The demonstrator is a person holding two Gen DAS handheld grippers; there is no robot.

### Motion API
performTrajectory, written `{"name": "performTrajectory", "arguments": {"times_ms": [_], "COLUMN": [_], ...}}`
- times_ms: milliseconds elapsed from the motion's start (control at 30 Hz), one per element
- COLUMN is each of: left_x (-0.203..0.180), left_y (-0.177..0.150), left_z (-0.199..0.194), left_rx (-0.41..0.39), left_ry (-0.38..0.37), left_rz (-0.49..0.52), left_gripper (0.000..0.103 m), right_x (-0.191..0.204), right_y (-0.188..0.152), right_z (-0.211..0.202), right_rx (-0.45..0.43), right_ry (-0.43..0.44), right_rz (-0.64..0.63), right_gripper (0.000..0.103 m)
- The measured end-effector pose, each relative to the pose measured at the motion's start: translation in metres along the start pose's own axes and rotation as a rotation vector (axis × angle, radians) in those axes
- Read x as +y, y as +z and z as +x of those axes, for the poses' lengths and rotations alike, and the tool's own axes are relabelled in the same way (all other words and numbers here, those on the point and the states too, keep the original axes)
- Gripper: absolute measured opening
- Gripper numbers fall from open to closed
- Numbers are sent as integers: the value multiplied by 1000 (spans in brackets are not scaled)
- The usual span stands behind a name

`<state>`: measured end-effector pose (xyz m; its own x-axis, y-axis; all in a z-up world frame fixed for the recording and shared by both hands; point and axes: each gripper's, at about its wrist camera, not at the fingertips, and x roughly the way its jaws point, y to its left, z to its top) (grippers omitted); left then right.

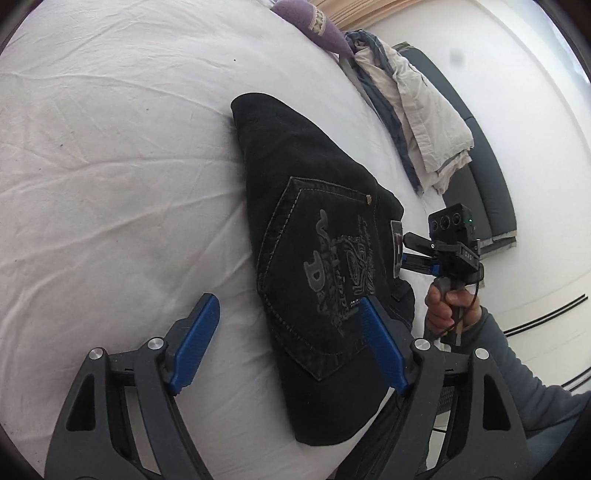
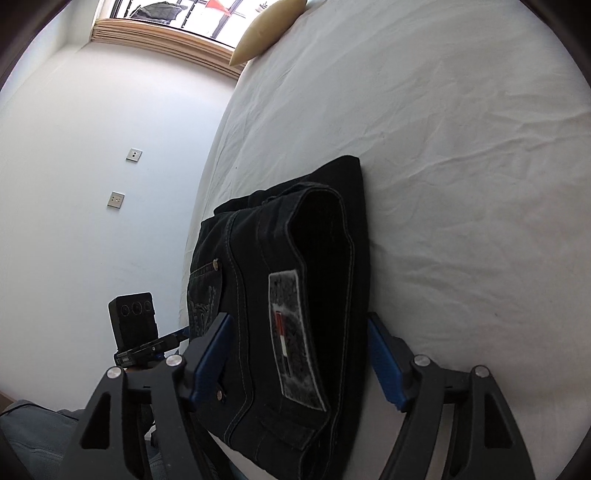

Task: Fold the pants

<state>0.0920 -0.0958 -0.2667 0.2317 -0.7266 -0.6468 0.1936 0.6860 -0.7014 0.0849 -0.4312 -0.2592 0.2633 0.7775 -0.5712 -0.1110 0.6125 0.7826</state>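
Observation:
Black jeans [image 1: 314,221] lie folded into a compact stack on the white bed sheet [image 1: 110,147], back pocket with grey embroidery facing up. My left gripper [image 1: 290,343] is open just above the stack's near end, one blue pad over the pocket, the other over bare sheet. In the right wrist view the jeans [image 2: 295,258] show their waistband and grey label. My right gripper [image 2: 299,358] is open and straddles the waistband end, its pads not squeezing the cloth. From the left wrist view, the right gripper [image 1: 406,251] sits at the stack's right side, held by a hand [image 1: 443,306].
Beige and blue clothes [image 1: 417,110] lie at the bed's far right edge beside a purple pillow [image 1: 306,18]. A dark bench [image 1: 480,166] stands beyond the bed. A cream pillow [image 2: 269,26] rests near the window [image 2: 166,18]. Wall sockets [image 2: 133,155] are on the left wall.

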Motion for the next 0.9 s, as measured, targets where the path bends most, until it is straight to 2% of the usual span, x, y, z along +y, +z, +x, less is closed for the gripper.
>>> {"name": "performTrajectory", "arguments": {"times_ms": [33,100,133,167,233,300,433,567,700,900], "left_x": [-2,-5,-6,-8,-12,-17,-17,-19,-34,-31], "left_y": [4,12,16,18,21,23,25,31,48,101], "left_z": [5,13,18,25,29,31,23,8,-19,-73], "left_rx": [11,25,41,56,58,58,38,8,-42,-148], "left_ry": [4,22,39,63,91,118,87,60,44,108], "left_rz": [-1,-13,-16,-22,-16,12,6,6,45,90], "left_gripper": [76,63,42,40,36,33,23,17,17,17], "right_x": [2,6,7,9,11,17,41,70,99,125], "right_y": [2,3,4,3,2,0,-1,0,8,47], "right_z": [3,6,6,7,7,7,9,0,-6,2], "right_rx": [7,14,17,19,22,20,14,-15,-40,-85], "right_ry": [-15,-39,-58,-81,-144,-196,-303,-316,-300,-261], "right_rz": [-14,-27,-30,-36,-44,-60,-120,-181,-246,-320], "right_gripper": [74,71,66,62,42,36,25,22,21,20]}}
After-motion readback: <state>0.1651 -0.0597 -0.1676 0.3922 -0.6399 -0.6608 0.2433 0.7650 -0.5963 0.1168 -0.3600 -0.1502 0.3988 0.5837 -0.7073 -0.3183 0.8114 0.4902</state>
